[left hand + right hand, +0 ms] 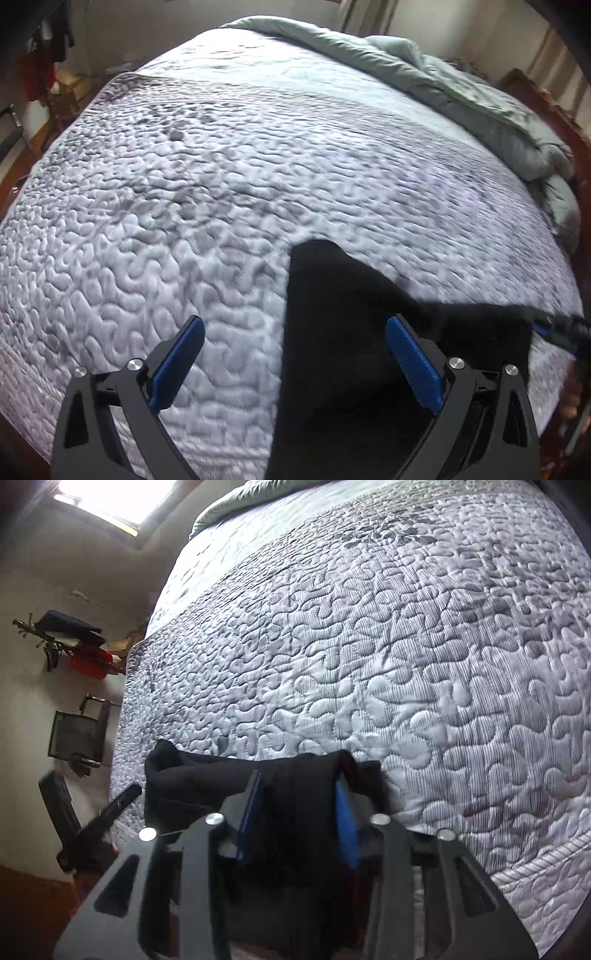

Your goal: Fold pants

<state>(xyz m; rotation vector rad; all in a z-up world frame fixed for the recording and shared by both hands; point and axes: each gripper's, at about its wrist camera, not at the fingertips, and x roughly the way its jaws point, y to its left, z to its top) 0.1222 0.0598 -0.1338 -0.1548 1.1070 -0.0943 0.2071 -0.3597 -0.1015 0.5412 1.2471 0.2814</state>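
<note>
Black pants (332, 295) lie bunched near the front edge of a bed with a white quilted cover (184, 184). My left gripper (295, 321) hovers over them, open wide, its blue pads (413, 362) apart and touching no cloth. One side of the pants stretches right toward my right gripper (557, 328). In the right wrist view the right gripper (299, 779) is shut on a thick fold of the pants (192, 779), and cloth fills the gap between its blue pads (347, 812) and drapes over the right one.
A grey-green duvet (443, 85) is heaped along the far right side of the bed. The wooden bed frame (546, 99) shows behind it. Beside the bed stand a black chair (74, 734) and a rack with dark and red clothes (81, 646).
</note>
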